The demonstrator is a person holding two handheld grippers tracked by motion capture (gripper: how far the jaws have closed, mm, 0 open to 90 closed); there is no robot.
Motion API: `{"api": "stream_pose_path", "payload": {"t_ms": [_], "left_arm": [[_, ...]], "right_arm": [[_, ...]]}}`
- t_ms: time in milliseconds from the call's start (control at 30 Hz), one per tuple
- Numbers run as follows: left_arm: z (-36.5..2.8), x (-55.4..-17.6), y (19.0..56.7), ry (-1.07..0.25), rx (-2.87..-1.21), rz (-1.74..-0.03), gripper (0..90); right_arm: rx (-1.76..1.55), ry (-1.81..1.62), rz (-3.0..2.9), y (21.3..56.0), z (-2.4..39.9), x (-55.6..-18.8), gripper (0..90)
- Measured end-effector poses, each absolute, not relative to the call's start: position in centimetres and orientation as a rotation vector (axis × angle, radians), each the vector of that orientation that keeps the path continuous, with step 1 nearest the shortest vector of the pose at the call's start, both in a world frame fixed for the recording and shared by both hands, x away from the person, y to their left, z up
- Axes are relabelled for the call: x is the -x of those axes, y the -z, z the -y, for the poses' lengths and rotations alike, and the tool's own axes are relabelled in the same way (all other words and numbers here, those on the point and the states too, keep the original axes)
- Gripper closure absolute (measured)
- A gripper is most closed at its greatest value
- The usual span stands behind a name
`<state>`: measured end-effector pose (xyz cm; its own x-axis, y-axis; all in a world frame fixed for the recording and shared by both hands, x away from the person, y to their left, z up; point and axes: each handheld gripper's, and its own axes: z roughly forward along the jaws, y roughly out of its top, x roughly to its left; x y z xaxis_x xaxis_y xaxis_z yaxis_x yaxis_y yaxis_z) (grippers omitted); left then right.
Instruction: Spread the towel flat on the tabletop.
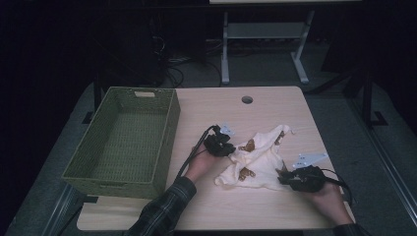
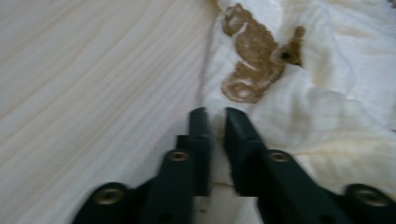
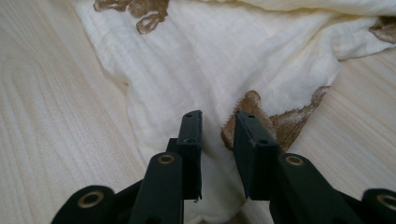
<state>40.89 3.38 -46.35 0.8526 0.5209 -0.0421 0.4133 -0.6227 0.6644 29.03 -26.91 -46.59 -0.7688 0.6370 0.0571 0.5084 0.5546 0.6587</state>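
A crumpled cream cloth (image 1: pixel 258 160) with brown animal prints lies on the pale wooden table (image 1: pixel 265 105), right of centre. My left gripper (image 1: pixel 232 150) is at the cloth's left edge. In the left gripper view its jaws (image 2: pixel 217 114) stand close together with the edge of the cloth (image 2: pixel 336 107) pinched between them, beside a brown print (image 2: pixel 252 56). My right gripper (image 1: pixel 282 173) is at the cloth's near right corner. There the jaws (image 3: pixel 218 119) are closed on a raised fold of the cloth (image 3: pixel 233 56) next to another brown print (image 3: pixel 289 121).
A green woven basket (image 1: pixel 120 186) stands empty on the table's left side, reaching to its front edge. A round cable hole (image 1: pixel 247 100) sits near the far edge. Beyond the table are a dark floor and the legs of another table (image 1: pixel 225 49).
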Motion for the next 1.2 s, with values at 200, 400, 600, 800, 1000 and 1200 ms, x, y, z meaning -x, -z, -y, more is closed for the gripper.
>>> {"api": "stream_pose_path", "payload": {"t_ms": [200, 400, 600, 800, 1000, 1200], "left_arm": [[-3.8, -41.1, 45.5, -0.241, -2.308, -0.699, 89.0], [-4.8, -41.9, 43.6, -0.294, -2.263, -0.736, 89.3], [-5.8, -43.4, 42.2, -0.341, -2.206, -0.788, 89.4], [-6.8, -45.5, 41.5, -0.384, -2.163, -0.849, 89.4], [-7.3, -47.5, 41.7, -0.406, -2.171, -0.901, 89.4], [-7.1, -47.3, 42.8, -0.393, -2.204, -0.909, 76.5]], "right_arm": [[-0.971, -1.014, -2.599, 46.6, 26.9, -29.0, 72.0], [-0.976, -1.012, -2.603, 46.6, 27.0, -29.0, 72.0], [-0.983, -1.014, -2.604, 46.6, 27.2, -28.8, 72.1], [-0.975, -1.004, -2.611, 46.5, 27.6, -28.4, 71.9], [-0.976, -1.007, -2.615, 46.5, 27.9, -28.2, 71.9], [-0.987, -1.016, -2.619, 46.5, 28.1, -28.2, 70.5]]}}
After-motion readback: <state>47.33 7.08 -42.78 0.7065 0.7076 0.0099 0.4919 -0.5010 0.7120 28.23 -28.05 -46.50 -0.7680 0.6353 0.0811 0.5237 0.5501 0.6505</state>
